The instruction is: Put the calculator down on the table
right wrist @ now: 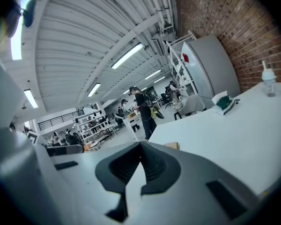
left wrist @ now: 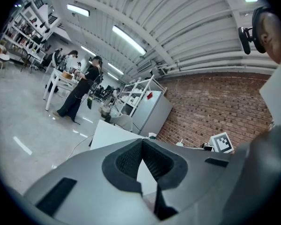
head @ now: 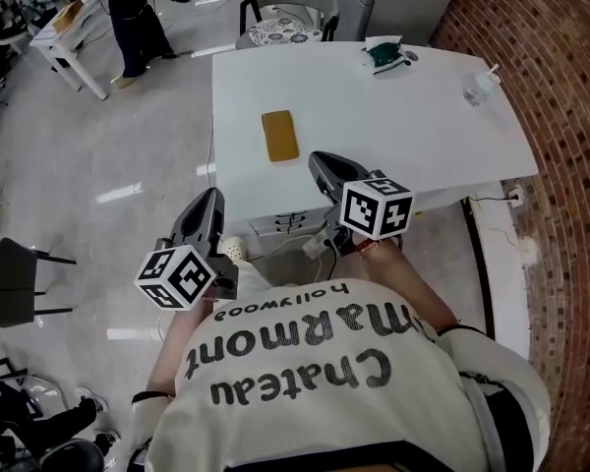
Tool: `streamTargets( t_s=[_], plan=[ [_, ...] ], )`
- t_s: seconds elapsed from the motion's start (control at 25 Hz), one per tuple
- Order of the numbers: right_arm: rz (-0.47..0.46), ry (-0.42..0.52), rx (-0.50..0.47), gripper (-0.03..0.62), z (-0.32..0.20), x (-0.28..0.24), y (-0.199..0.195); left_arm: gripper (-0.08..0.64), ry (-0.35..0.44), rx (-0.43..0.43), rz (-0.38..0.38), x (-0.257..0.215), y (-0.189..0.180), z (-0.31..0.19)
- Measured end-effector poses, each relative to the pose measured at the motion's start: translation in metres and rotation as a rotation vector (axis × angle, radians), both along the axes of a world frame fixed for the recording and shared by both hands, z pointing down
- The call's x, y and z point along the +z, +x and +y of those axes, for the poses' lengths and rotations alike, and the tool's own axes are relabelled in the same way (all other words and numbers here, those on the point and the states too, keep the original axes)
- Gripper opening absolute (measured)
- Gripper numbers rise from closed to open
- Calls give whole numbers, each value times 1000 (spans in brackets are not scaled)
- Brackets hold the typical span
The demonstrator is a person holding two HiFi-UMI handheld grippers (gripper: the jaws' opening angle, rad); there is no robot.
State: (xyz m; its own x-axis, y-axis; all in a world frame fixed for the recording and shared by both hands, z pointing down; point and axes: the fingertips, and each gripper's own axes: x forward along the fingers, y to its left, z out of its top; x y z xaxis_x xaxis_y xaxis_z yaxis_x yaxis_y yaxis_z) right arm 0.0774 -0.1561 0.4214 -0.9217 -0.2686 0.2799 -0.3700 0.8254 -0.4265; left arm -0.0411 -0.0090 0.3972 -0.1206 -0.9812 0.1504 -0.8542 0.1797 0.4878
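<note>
Left tool [head: 212, 197], right tool [head: 320, 157]: jaws together on both, nothing held, near your chest, short of table [head: 393, 116]. Calculator [head: 279, 136], by my read, lay flat on table, clear of both tools. Risk: a forward swing of your right tool could've shoved it off the edge.

"Chateau Marmont" and "hollywood" in dark letters, upside down, on the person's white shirt [head: 315, 406]

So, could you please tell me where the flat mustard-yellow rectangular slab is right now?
In the head view, the flat mustard-yellow rectangular slab lies on the white table, left of centre, just beyond the right tool.
</note>
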Motion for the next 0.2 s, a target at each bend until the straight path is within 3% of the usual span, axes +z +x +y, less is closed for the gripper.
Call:
streamTargets(
  t_s=[0.2],
  plan=[
    [8,-3,-5,2,-2,7,-1,2,-11,9,4,6,-1,-8]
  ],
)
